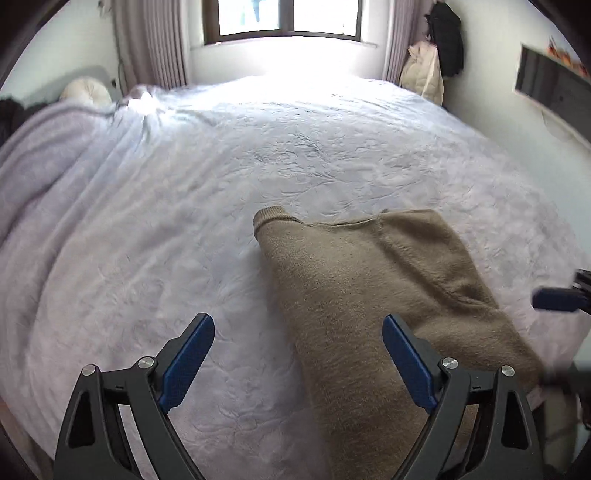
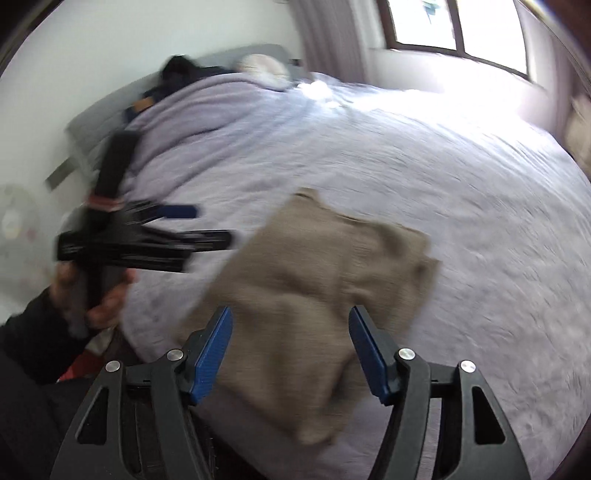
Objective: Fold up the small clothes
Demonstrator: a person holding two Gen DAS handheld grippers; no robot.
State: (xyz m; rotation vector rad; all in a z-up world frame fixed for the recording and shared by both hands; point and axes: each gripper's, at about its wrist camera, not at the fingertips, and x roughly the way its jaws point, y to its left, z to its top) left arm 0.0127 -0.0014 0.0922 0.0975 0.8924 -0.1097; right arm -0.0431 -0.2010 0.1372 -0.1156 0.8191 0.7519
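Note:
A small tan knit sweater (image 1: 362, 291) lies folded on the pale lavender bed (image 1: 184, 206), its ribbed cuff pointing away at its far left corner. My left gripper (image 1: 298, 325) is open and empty, just above the sweater's near left edge. In the right wrist view the sweater (image 2: 314, 288) is blurred and my right gripper (image 2: 291, 315) is open and empty over its near end. The left gripper (image 2: 207, 223) shows there at the left, in a hand. One right fingertip (image 1: 554, 299) shows at the left wrist view's right edge.
A bunched lavender blanket (image 1: 55, 147) lies along the bed's left side with a pillow (image 1: 86, 90) at the headboard. Dark clothes (image 2: 177, 74) sit near the headboard. A window (image 1: 288, 18) with curtains is beyond the bed. Coats (image 1: 436, 59) hang at the far right wall.

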